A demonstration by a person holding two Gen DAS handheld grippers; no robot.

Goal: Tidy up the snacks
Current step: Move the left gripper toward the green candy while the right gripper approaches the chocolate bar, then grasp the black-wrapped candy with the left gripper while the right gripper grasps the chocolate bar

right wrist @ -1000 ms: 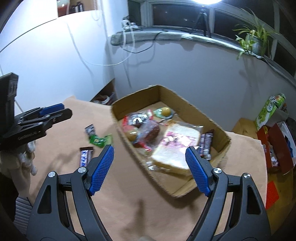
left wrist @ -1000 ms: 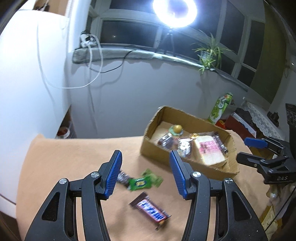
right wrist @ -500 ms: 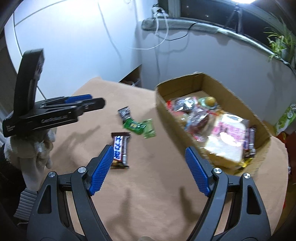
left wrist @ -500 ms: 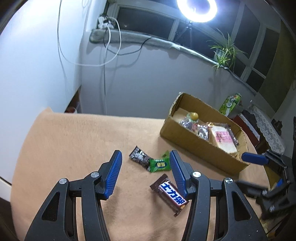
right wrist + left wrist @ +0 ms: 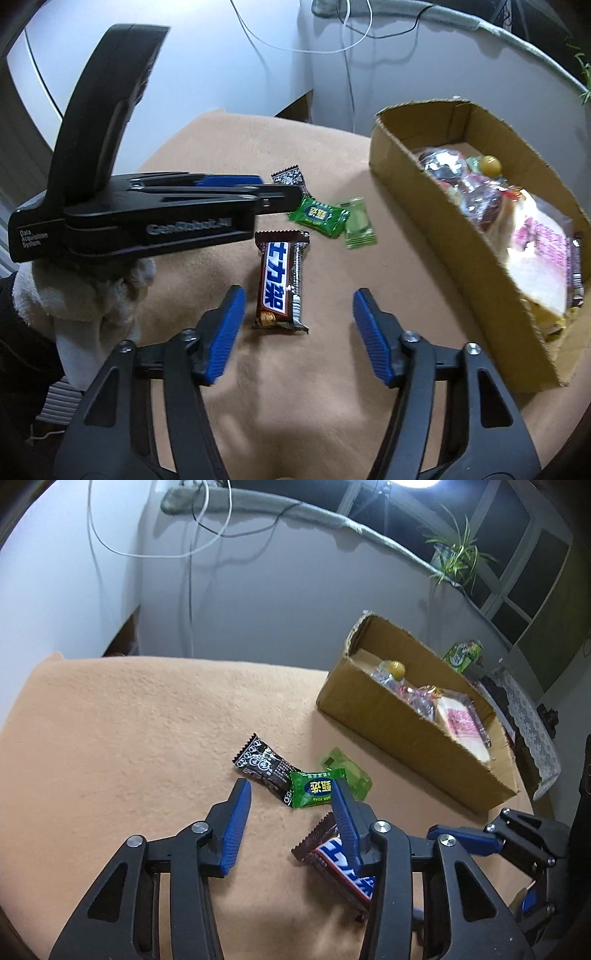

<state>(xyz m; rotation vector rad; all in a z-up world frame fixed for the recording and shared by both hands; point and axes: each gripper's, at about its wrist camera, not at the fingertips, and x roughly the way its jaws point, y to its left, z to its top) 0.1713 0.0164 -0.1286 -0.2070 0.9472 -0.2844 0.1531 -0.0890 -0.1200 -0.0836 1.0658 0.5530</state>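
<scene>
Both claws, left [image 5: 291, 794] and right [image 5: 297, 306], lower, narrower, nearer the wrappers.

- My left tongs [image 5: 291, 794] tilt downward, jaws apart and just closing, nothing pressed between the pads.
- My right tongs [image 5: 298, 306] tilt downward too, jaws wider, also just closing, gripping nothing.
- A white glove [image 5: 88, 314] covers my left hand.

Desk [image 5: 207, 155] cloth: plain peach-tan. Right tongs [image 5: 297, 332]: black arms, ribbed blue pads; between them, a brown chocolate bar [image 5: 280, 280] with a blue-and-white band. Beyond the left tongs [image 5: 291, 808], likewise black and blue: a black wrapper [image 5: 264, 766] patterned white, a bright green packet [image 5: 314, 788] lettered yellow, and a pale green sachet [image 5: 349, 771]. Box [image 5: 399, 734]: plain brown cardboard.
</scene>
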